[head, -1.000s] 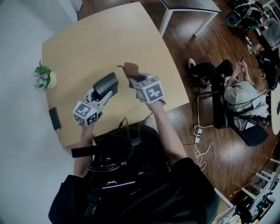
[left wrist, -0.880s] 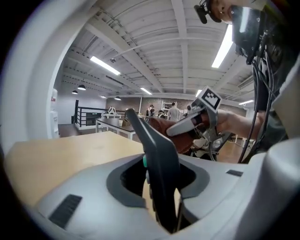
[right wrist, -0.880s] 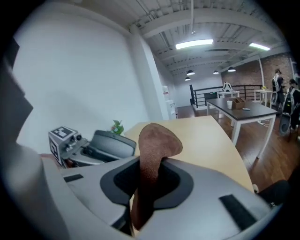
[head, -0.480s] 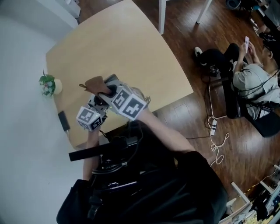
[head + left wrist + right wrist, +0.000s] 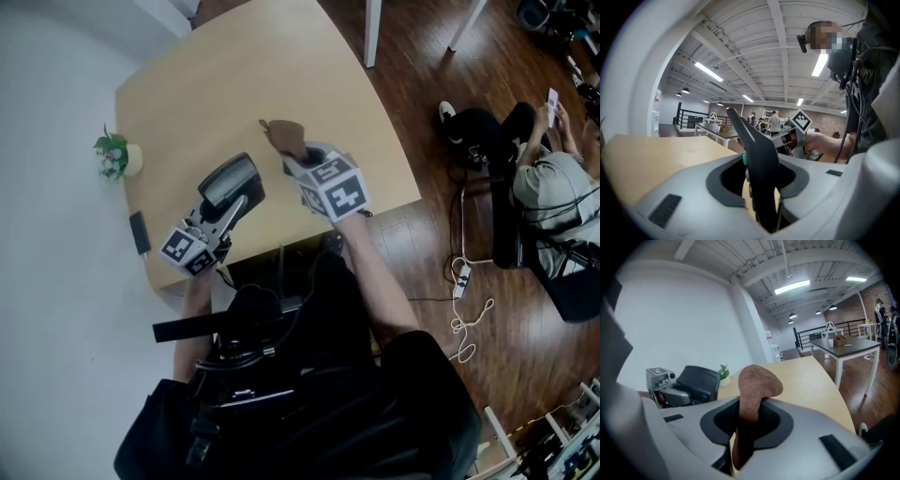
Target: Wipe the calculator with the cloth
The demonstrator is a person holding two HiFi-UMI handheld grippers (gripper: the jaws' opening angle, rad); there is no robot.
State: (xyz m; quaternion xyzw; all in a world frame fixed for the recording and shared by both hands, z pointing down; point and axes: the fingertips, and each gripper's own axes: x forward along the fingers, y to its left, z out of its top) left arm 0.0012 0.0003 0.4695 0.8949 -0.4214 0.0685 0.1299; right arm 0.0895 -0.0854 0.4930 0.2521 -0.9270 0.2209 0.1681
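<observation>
Above the table (image 5: 216,84), the cloth (image 5: 286,138) has swung off the calculator (image 5: 230,181).

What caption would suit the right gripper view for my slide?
Right gripper shut on a soft brown cloth above the light wooden table, dark grey calculator at left.

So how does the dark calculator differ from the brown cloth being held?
The dark grey plastic calculator is rigid and flat; the brown fuzzy cloth is soft and droops over. The calculator is in the left gripper, the cloth in the right gripper. Both are clamped, neither lying loose.
</observation>
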